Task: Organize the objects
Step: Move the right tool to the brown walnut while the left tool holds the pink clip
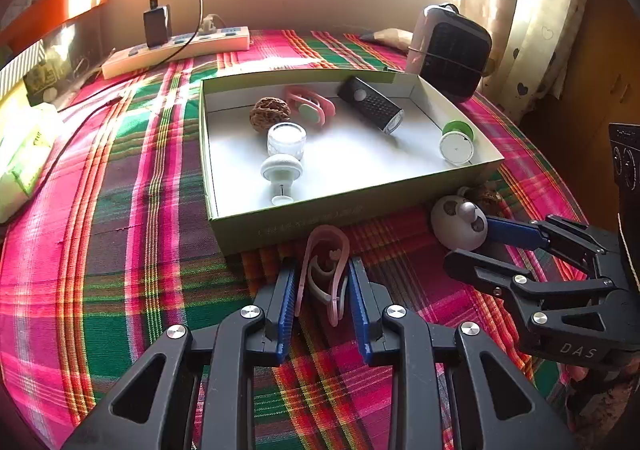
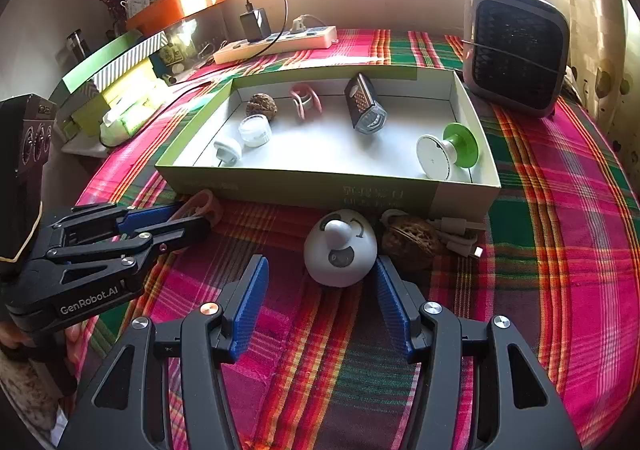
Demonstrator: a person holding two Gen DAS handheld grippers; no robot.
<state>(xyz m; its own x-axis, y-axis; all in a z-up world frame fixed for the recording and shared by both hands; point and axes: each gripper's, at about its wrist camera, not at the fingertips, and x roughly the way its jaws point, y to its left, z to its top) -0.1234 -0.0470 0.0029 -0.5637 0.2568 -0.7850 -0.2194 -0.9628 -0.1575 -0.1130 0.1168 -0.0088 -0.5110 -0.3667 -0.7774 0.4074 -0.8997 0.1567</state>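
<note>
My left gripper (image 1: 322,262) is shut on a pink clip (image 1: 326,246) that lies on the plaid cloth just in front of the green box (image 1: 304,222). In the right wrist view the same gripper (image 2: 192,216) holds the pink clip (image 2: 206,202) near the box's front wall (image 2: 300,188). My right gripper (image 2: 320,262) is open around a white dome with a face (image 2: 340,254); its right pad is close to the dome, the left pad stands apart. A walnut (image 2: 412,240) and a white cable (image 2: 460,240) lie beside the dome. Inside the box are a walnut (image 1: 270,112), a black device (image 1: 370,104), a green spool (image 1: 458,140) and several small items.
A power strip (image 1: 176,50) with a plugged charger lies behind the box. A dark fan unit (image 2: 516,50) stands at the back right. Tissue pack (image 1: 20,154) and stacked boxes (image 2: 120,66) crowd the left side. Bare plaid cloth (image 1: 120,230) stretches left of the box.
</note>
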